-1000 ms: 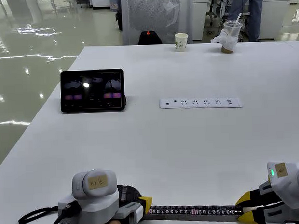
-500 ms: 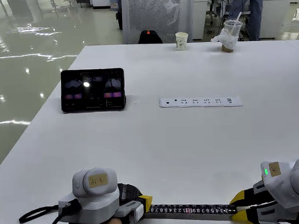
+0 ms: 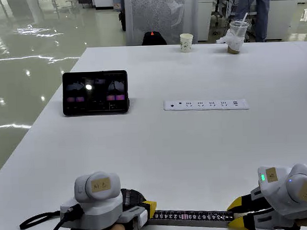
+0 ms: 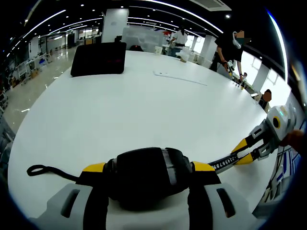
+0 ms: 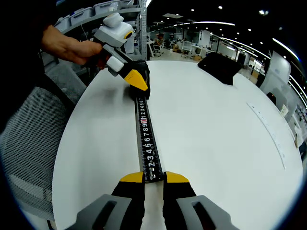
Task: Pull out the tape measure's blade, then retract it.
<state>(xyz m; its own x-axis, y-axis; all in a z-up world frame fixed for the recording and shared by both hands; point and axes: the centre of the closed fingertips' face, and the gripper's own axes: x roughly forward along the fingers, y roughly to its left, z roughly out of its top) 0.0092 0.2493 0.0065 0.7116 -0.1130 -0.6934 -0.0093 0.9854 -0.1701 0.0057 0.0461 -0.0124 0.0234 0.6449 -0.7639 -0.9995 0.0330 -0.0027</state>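
My left gripper (image 4: 148,167) is clamped on the tape measure's rounded black case (image 4: 144,184), at the near left of the smooth white table (image 3: 195,144). The blade (image 3: 190,216), dark with pale numerals, lies flat and runs rightward along the near edge to my right gripper (image 5: 153,178), whose yellow-tipped jaws pinch its end. Farther off sit a dark tablet (image 3: 95,93), a white power strip (image 3: 206,105), a paper cup (image 3: 186,42) and a clear plastic cup (image 3: 236,36). A glossy floor (image 3: 21,74) lies to the left.

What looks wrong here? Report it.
Nothing stands out. The blade runs straight from the tape measure in the left gripper to the right gripper; the tablet, power strip and paper cup sit in order on the table.
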